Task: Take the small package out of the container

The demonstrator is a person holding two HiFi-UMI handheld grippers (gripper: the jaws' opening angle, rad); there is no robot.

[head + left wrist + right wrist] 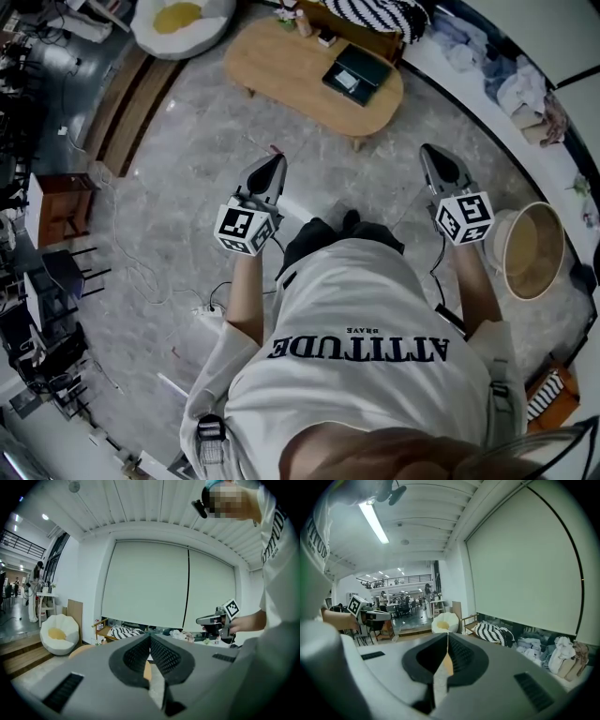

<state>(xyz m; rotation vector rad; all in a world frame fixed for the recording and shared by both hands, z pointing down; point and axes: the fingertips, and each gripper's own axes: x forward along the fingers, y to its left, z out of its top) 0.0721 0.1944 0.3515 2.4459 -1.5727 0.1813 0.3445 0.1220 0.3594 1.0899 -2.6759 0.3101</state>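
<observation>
- The left gripper (pixel 274 161) is left of centre in the head view, held out over a grey stone floor (pixel 187 187). In its own view the jaws are pressed together with nothing between them.
- The right gripper (pixel 427 153) is right of centre, level with the left one and well apart from it. Its jaws are also closed and empty.
- A round tan basket (pixel 536 281) stands on the floor at the right edge, just beside the right forearm.
- The inside of the basket looks pale, and the small package cannot be made out in any view.
- A low wooden table (pixel 281 61) is at upper centre, with a dark flat case (pixel 356 73) lying on it.
- A white beanbag chair (pixel 178 19) with a yellow middle is at the upper left.
</observation>
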